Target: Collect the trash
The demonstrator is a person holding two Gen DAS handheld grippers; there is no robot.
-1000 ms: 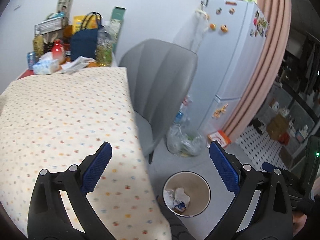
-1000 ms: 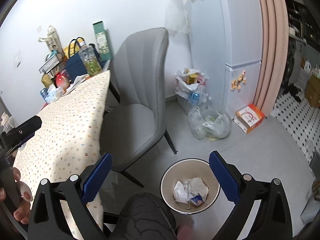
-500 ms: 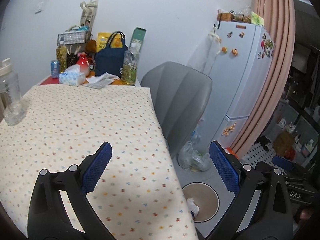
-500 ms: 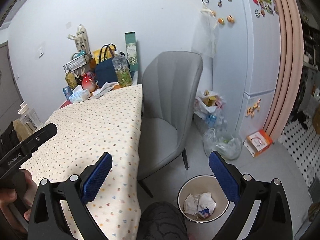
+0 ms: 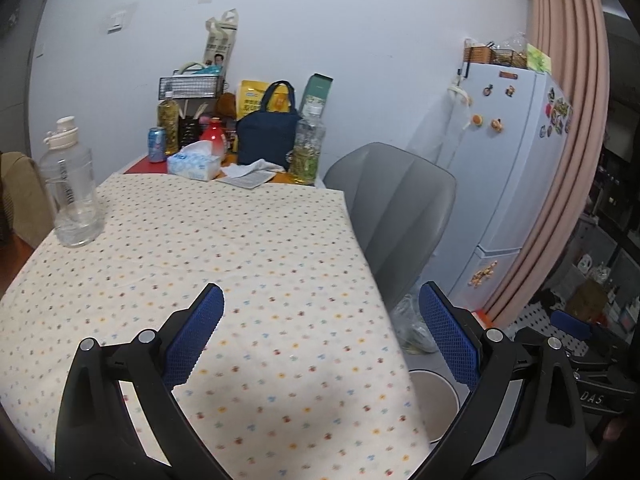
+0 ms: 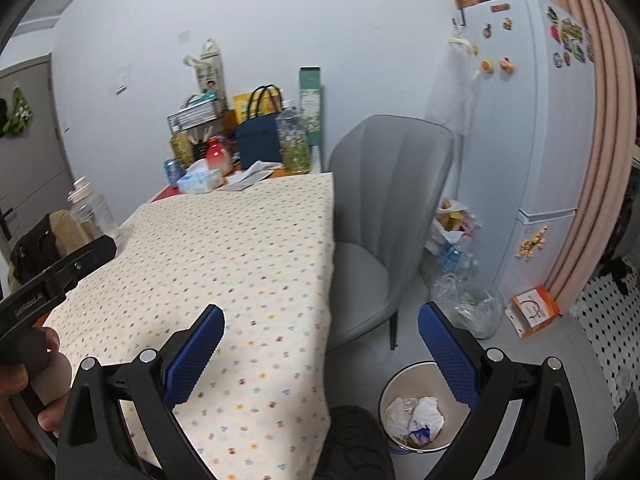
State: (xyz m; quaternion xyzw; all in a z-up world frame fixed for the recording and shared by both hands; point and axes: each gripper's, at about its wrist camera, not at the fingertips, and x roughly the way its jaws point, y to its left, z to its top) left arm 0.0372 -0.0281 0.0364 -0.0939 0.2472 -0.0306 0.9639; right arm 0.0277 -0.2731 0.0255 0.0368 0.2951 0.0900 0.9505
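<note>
Both the left hand-held gripper (image 5: 320, 312) and the right hand-held gripper (image 6: 320, 320) are hanging wide open, holding nothing, over the cloth-covered surface (image 5: 224, 248). Crumpled trash (image 6: 416, 416) is lying in the bin (image 6: 390, 390) on the floor. Judging by this, they are searching; next, spotting another scrap.

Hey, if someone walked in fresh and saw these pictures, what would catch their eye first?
Probably the dotted tablecloth filling the middle, with both grippers, left and right, open and empty above it. Next, the grey chair beside the table, and the round bin on the floor with crumpled trash inside.
</note>
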